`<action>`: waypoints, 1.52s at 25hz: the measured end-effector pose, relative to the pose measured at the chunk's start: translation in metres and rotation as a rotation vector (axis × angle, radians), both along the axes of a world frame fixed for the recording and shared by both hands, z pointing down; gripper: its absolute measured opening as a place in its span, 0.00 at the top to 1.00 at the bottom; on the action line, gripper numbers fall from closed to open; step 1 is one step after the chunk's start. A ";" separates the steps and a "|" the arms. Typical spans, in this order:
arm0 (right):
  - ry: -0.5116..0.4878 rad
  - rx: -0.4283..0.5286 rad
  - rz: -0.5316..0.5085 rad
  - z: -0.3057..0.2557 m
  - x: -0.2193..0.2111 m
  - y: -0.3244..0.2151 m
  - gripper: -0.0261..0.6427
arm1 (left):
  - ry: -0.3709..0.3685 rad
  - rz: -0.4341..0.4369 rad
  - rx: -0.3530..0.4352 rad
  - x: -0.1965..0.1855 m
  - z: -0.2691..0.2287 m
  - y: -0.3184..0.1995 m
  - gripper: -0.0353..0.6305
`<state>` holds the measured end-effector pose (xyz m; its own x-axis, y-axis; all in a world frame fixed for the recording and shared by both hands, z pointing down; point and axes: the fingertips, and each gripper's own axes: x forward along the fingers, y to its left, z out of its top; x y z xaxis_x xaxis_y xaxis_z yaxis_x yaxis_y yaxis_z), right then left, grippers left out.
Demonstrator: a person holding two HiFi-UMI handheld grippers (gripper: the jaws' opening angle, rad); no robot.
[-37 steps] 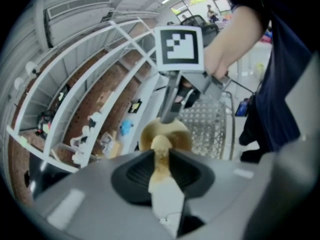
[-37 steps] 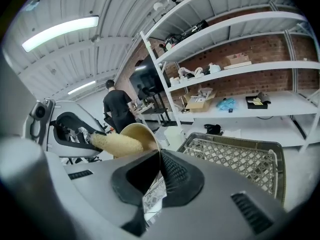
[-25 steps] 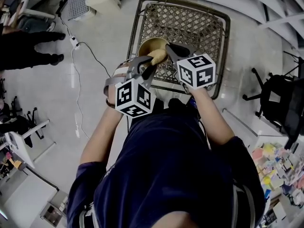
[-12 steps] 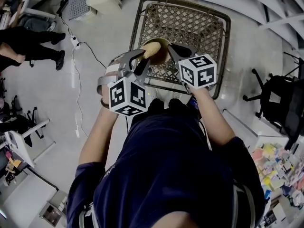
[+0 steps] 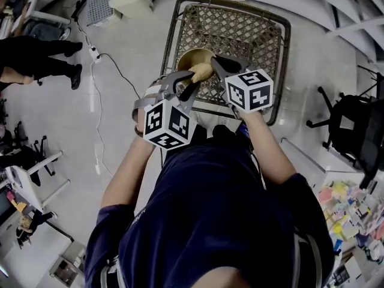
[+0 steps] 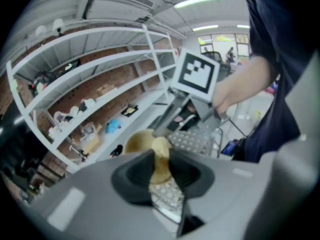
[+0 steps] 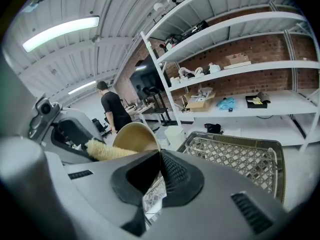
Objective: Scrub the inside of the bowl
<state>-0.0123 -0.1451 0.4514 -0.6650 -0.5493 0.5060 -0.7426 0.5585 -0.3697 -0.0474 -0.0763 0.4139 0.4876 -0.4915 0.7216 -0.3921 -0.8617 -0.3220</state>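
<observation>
A tan bowl (image 5: 193, 59) (image 7: 134, 133) hangs tilted over the wire basket (image 5: 174, 29). My right gripper (image 5: 217, 63) (image 7: 159, 158) is shut on the bowl's rim. My left gripper (image 5: 191, 78) (image 6: 160, 168) is shut on a yellowish fuzzy scrubber (image 5: 201, 72) (image 6: 160, 156). The scrubber (image 7: 107, 150) lies against the bowl's near edge, at its opening. In the left gripper view the bowl (image 6: 136, 143) sits just beyond the scrubber, with the right gripper's marker cube (image 6: 195, 74) above it.
The metal wire basket (image 7: 235, 156) stands in front of me on a pale floor. A person in black (image 5: 36, 53) stands at the far left near a cable (image 5: 99, 59). A black chair (image 5: 354, 125) is at the right. White shelving (image 7: 240, 64) lines the brick wall.
The left gripper pushed the scrubber up and left across the bowl, then drew it back to where it began. The right gripper and the bowl stayed put.
</observation>
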 end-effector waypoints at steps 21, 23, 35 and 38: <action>-0.007 0.005 -0.024 -0.004 -0.008 0.011 0.94 | 0.006 -0.086 0.114 -0.018 -0.028 -0.021 0.82; -0.008 -0.001 -0.040 -0.003 -0.013 0.015 0.94 | 0.006 -0.061 0.119 -0.010 -0.028 -0.018 0.82; -0.002 0.016 0.022 -0.006 0.006 0.002 0.94 | -0.132 -0.016 0.062 -0.021 -0.004 0.000 0.82; 0.001 0.016 0.025 -0.006 0.007 0.000 0.94 | -0.121 0.020 0.005 -0.010 0.009 0.014 0.82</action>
